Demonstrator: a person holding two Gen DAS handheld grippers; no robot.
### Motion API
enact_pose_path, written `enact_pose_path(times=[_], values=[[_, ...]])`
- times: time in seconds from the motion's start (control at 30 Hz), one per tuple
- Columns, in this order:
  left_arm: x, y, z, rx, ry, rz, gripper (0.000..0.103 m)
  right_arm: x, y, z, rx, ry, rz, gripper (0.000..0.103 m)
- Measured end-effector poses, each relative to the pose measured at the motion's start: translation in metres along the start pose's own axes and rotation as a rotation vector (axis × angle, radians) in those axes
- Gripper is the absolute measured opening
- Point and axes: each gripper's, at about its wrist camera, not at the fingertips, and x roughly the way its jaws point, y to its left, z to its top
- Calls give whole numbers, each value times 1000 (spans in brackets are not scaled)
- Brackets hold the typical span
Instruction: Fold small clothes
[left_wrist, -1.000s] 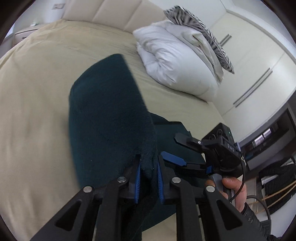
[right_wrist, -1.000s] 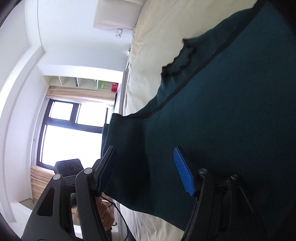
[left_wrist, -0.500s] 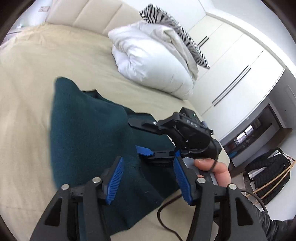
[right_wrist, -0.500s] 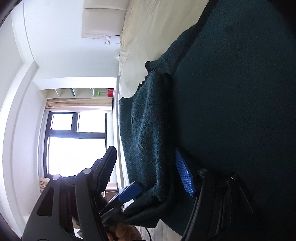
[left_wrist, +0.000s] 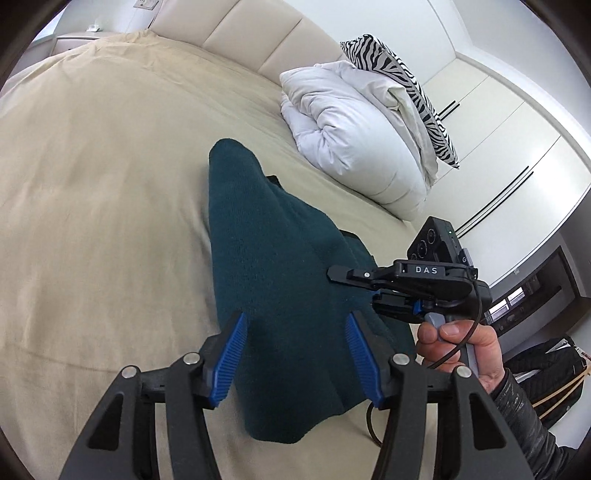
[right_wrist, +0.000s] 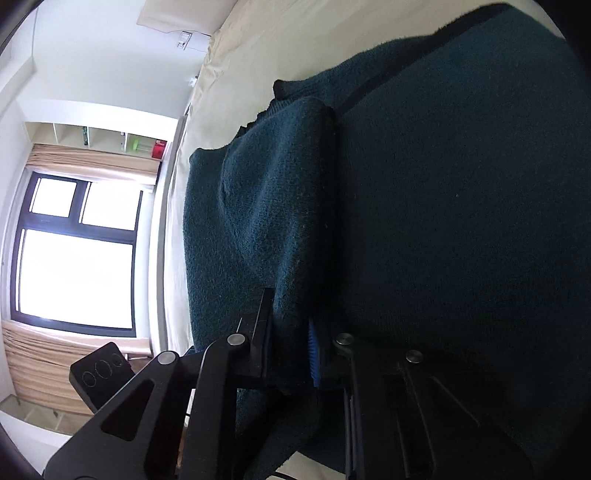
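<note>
The dark green knitted garment (left_wrist: 269, 280) lies on the bed (left_wrist: 92, 192), partly folded. The left gripper (left_wrist: 293, 350) hovers over it with fingers apart and empty. The right gripper (right_wrist: 290, 343) is closing, its fingers apparently pinching a fold of the cloth.

Beige bed (left_wrist: 110, 166): teal garment (left_wrist: 266, 258), white duvet (left_wrist: 354, 144)

Legible markings: one item

"DAS", white capitals, on the black body of the right gripper (left_wrist: 373, 291) as seen from the left wrist view (nothing else can be read).
</note>
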Motion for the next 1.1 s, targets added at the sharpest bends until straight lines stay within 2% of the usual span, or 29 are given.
enact_pose_path(times=[0.23,0.47,0.6,0.67,0.77,0.83,0.93,1.07,1.1], values=[[8,-23,9,64,7,2,58,-70,0,7,-81,-80,-29,11],[49,-74,24,203,22,25,59,-145,-45,9,-69,-160,-50,11],[96,-91,24,240,95,66,59,-162,-88,14,2,-196,-74,11],[113,-92,17,263,119,111,59,-155,-114,13,50,-172,-87,11],[119,-92,9,289,116,154,61,-155,-134,8,115,-196,-10,11],[118,-91,8,303,118,161,61,-160,-135,4,128,-205,8,14],[118,-88,8,306,125,169,61,-177,-127,-10,143,-221,-18,19],[122,-93,3,337,129,202,61,-198,-101,-33,125,-254,-53,48],[123,-95,1,347,130,214,61,-199,-98,-38,114,-246,-61,50]])
